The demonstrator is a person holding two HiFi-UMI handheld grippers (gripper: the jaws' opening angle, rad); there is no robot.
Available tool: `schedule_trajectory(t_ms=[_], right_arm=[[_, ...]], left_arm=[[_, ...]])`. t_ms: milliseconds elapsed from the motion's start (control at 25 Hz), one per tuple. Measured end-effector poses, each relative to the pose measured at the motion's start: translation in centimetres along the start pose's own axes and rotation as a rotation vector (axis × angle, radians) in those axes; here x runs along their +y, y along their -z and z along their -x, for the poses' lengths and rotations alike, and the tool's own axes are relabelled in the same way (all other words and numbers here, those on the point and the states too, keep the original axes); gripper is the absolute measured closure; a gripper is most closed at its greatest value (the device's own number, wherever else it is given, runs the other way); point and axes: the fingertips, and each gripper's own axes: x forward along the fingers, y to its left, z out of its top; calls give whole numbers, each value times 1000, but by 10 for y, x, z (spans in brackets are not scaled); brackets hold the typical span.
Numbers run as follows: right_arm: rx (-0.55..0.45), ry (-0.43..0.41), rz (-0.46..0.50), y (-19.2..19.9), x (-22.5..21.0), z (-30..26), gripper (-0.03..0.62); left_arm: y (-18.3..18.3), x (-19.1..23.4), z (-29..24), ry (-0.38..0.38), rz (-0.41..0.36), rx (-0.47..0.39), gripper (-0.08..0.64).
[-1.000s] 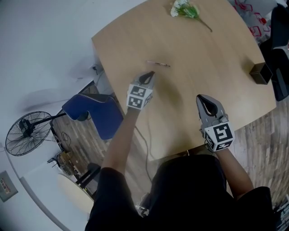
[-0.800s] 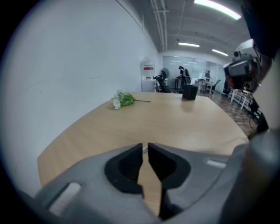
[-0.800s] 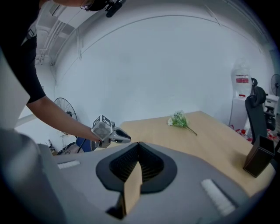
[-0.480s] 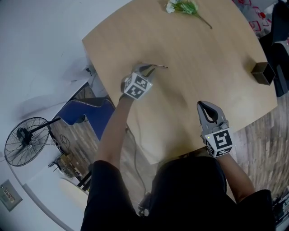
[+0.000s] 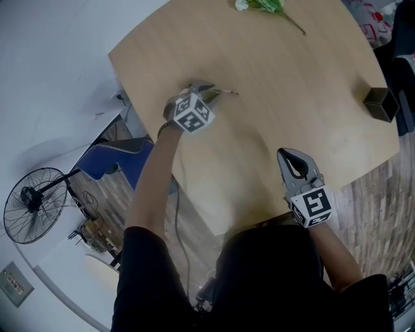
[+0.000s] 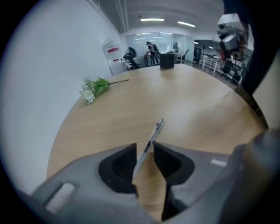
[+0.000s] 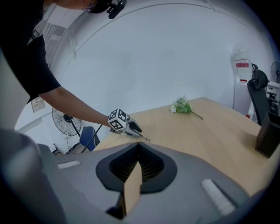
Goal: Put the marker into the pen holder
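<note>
Left gripper view: the left gripper [image 6: 144, 152] is released. Its jaws have just been opening and now stand apart. The marker [image 6: 154, 132] lies on the wooden table [image 5: 292, 78] with its near end between the jaw tips, close beside the left one. No pad is seen pressing it. Its far end points away across the table.

Head view: the marker sits toward the table's left side. The pen holder [image 5: 380, 104], a dark square box, stands upright at the right edge, well apart from the marker.

Right gripper view: the right gripper [image 7: 139, 146] is clenched, tips together, with nothing between them. In the head view it is over the near edge of the table. A flower sprig [image 5: 260, 5] lies at the far edge.
</note>
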Motion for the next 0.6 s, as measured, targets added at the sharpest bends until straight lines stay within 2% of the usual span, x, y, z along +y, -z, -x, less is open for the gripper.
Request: schedule_trajectory(t_ms=[80, 280, 480, 600], right_arm=[[-16, -6, 5, -3, 0, -1, 592], [-12, -5, 6, -2, -1, -3, 592], [-17, 4, -5, 5, 0, 2, 592], [-14, 31, -14, 12, -5, 11, 592]], left_arm=[[2, 0, -3, 6, -50, 22, 433], [5, 0, -10, 37, -51, 34, 428], [6, -7, -12, 88, -170, 62, 463], [5, -10, -15, 121, -203, 96, 477]])
